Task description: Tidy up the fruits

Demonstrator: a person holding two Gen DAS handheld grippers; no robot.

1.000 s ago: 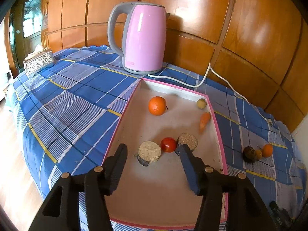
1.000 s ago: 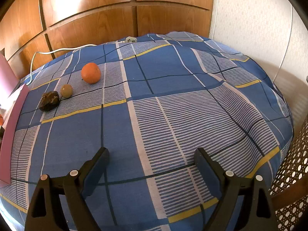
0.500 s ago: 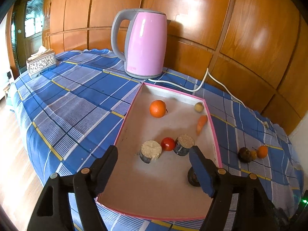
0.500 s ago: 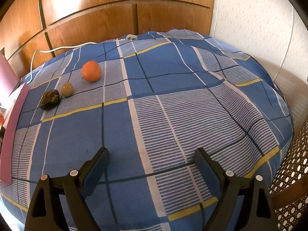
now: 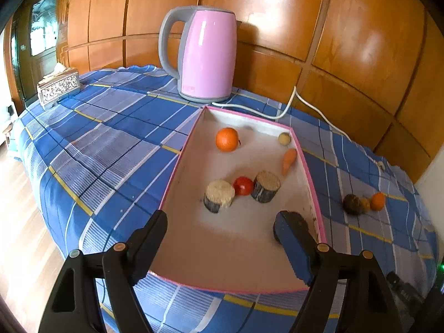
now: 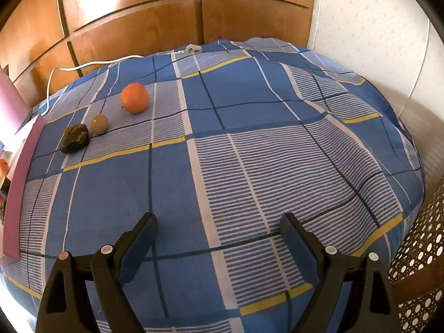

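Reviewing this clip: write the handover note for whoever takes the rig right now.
Left gripper: open, jaws just been opening, nothing between them, over the pink-rimmed tray; a dark item lies by its right finger.
Right gripper: open, empty, above the blue checked cloth.
In the tray: orange, carrot, red tomato, small tan ball, two log-shaped pieces.
Left on the cloth: round orange fruit, small tan fruit, dark brown lump.
Next, probably: move those three into the tray.
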